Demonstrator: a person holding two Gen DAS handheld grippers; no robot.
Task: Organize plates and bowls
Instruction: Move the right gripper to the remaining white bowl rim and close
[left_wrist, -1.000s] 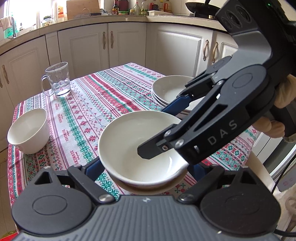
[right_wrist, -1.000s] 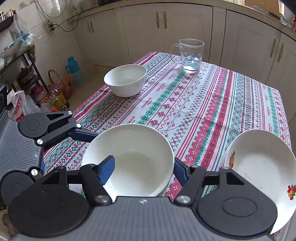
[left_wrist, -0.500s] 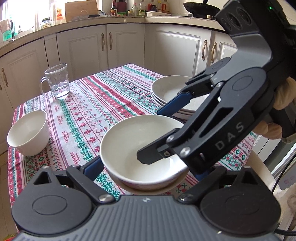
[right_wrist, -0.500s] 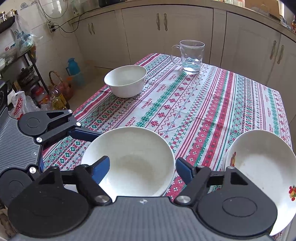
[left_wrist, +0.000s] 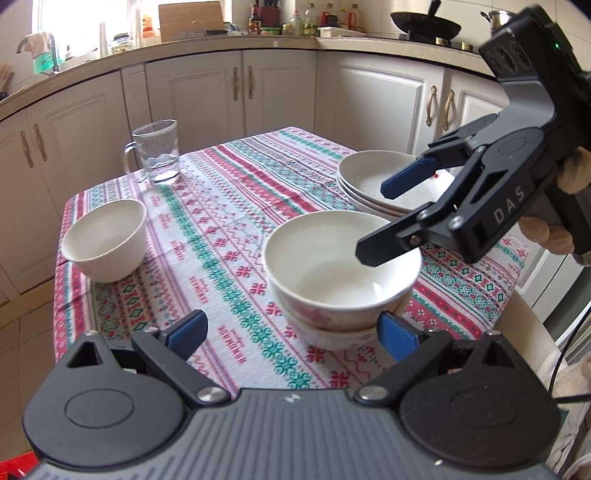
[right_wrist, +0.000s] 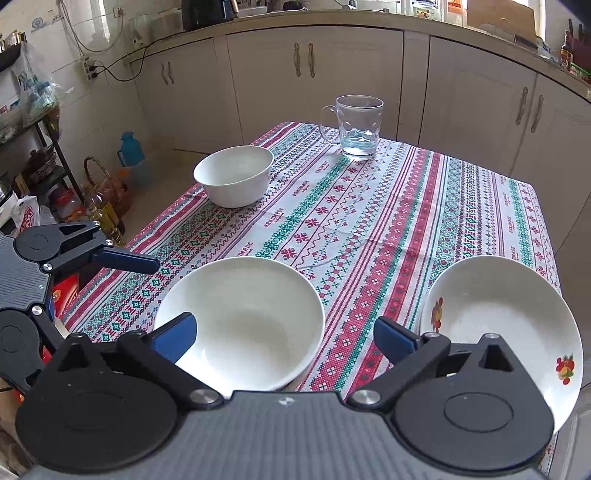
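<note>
A white bowl (left_wrist: 334, 266) sits nested on a second bowl (left_wrist: 332, 334) near the table's front edge; it also shows in the right wrist view (right_wrist: 243, 325). A stack of white plates (left_wrist: 384, 184) stands beside it, with fruit prints in the right wrist view (right_wrist: 502, 321). A lone white bowl (left_wrist: 105, 238) stands at the left, also in the right wrist view (right_wrist: 234, 175). My left gripper (left_wrist: 291, 332) is open and empty in front of the stacked bowls. My right gripper (right_wrist: 284, 338) is open and empty above the bowls; it shows in the left wrist view (left_wrist: 380, 218).
A glass mug (left_wrist: 157, 153) holding a little water stands at the table's far side. The patterned tablecloth (left_wrist: 221, 236) covers the table. White cabinets (left_wrist: 221, 96) run behind. Bottles and a basket (right_wrist: 103, 192) sit on the floor beside the table.
Both grippers opened and drew back from the top bowl, which now rests on the lower bowl. The left gripper pulled back and up.
</note>
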